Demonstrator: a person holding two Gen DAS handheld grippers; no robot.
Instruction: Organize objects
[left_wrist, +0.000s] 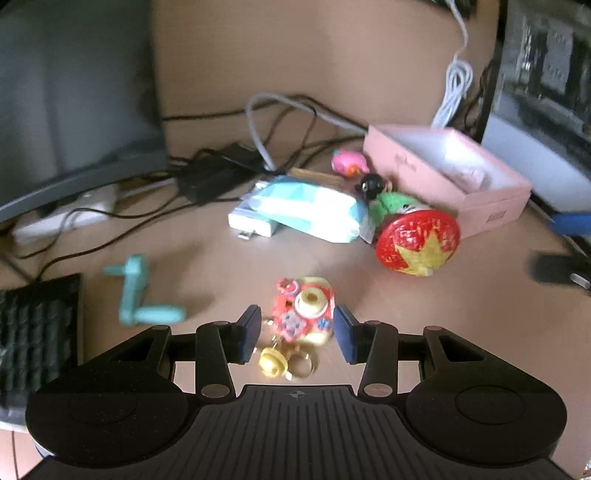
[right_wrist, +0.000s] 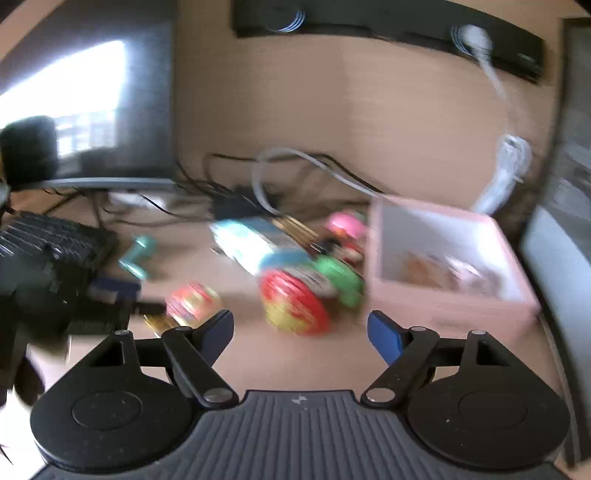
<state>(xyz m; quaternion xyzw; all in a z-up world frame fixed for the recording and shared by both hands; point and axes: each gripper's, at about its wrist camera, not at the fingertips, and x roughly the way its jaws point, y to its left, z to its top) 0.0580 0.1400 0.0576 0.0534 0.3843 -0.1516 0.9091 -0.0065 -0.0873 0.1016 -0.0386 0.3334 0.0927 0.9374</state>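
Note:
A red and yellow toy camera keychain (left_wrist: 304, 314) sits between the blue pads of my left gripper (left_wrist: 299, 332), which is shut on it; a gold bell (left_wrist: 272, 362) and rings hang below it. The same toy (right_wrist: 192, 302) shows blurred at the left of the right wrist view. My right gripper (right_wrist: 299, 321) is open with nothing between its fingers. It points at a red round toy with a yellow star (right_wrist: 293, 302) (left_wrist: 419, 243). An open pink box (left_wrist: 491, 199) (right_wrist: 443, 306) stands right of that toy, with small items inside.
Beside the box lie a green plush (left_wrist: 391, 203), a pink toy (left_wrist: 347, 162), a pale blue tissue pack (left_wrist: 306, 210) and a teal crank-shaped piece (left_wrist: 136, 295). A keyboard (left_wrist: 37, 325), a monitor (left_wrist: 74, 92) and tangled cables (left_wrist: 221, 173) fill the left and back.

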